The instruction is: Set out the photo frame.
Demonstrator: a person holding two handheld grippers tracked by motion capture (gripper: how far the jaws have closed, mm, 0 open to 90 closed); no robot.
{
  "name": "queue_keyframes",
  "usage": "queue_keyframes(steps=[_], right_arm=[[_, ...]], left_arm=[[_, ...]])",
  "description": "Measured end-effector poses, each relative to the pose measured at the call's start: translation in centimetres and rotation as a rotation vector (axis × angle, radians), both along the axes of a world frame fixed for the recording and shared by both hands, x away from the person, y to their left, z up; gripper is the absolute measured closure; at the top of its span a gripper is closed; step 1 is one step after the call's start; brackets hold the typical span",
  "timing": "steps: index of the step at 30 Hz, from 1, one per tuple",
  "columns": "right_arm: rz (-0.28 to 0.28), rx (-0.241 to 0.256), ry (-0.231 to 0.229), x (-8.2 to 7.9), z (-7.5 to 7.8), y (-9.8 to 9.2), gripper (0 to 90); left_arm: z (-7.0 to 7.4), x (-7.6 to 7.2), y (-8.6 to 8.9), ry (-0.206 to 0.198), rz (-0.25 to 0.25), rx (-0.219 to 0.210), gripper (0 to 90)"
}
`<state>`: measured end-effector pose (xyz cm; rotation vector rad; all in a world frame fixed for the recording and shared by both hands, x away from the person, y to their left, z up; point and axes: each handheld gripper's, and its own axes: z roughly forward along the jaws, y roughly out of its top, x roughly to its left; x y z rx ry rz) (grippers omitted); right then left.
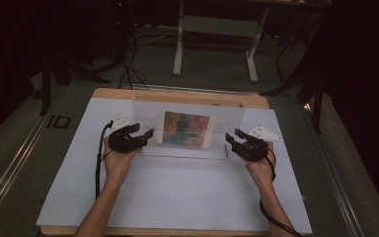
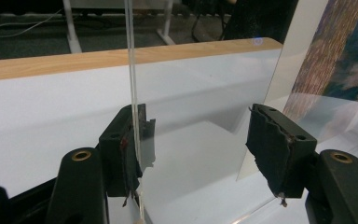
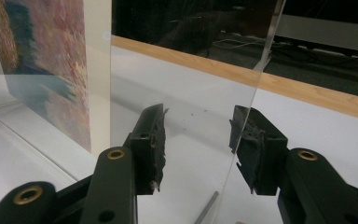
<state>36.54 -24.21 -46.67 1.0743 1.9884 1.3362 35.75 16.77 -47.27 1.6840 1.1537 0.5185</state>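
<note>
A clear acrylic picture stand [image 1: 186, 129] stands upright on the white board, holding a colourful painted print [image 1: 185, 129]. My left gripper [image 1: 148, 134] is at the stand's left edge, open. In the left gripper view a clear sheet's edge [image 2: 131, 70] runs down against the left jaw's pad, and a second sheet [image 2: 279, 70] with the print [image 2: 340, 51] stands by the other jaw; my left gripper [image 2: 198, 140] straddles them. My right gripper [image 1: 231, 138] is open at the stand's right edge. In the right gripper view a clear sheet's edge [image 3: 261, 79] passes the right jaw of my right gripper [image 3: 198, 140], with the print [image 3: 42, 60] at left.
The white board [image 1: 177, 192] covers a wooden table whose rim [image 1: 177, 95] shows at the back. Two small white pieces lie behind the grippers, one at the left [image 1: 121, 121] and one at the right [image 1: 262, 132]. Another table's white legs [image 1: 179, 44] stand on the floor beyond.
</note>
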Motion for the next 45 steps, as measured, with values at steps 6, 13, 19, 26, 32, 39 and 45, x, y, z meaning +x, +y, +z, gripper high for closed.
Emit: queue_keyframes(steps=[6,13,19,26,32,39,45], right_arm=[[0.000,-0.003,0.001,-0.3,-0.1,-0.1,54.3],[0.005,0.000,0.002,-0.4,-0.2,-0.2,53.9],[0.012,0.002,-0.005,-0.3,-0.4,-0.4,53.9],[0.024,0.009,-0.007,-0.3,-0.5,-0.6,53.7],[0.027,0.010,-0.008,-0.2,-0.5,-0.6,53.4],[0.042,-0.025,-0.019,-0.3,-0.8,-0.4,49.7],[0.056,-0.047,-0.003,-0.1,-0.9,-0.7,46.1]], left_arm=[[-0.2,-0.3,-0.1,0.004,0.001,-0.006,37.9],[-0.3,-0.6,-0.1,0.007,-0.003,-0.010,37.9],[-0.3,-0.8,-0.3,0.012,0.002,-0.009,37.8],[-0.3,-1.1,-0.3,0.017,0.000,-0.007,38.0],[-0.4,-1.0,-0.1,0.014,-0.011,-0.017,37.9],[-0.5,-0.8,0.5,0.008,-0.066,-0.025,38.5],[-0.6,-0.6,0.9,0.012,-0.072,-0.028,36.1]])
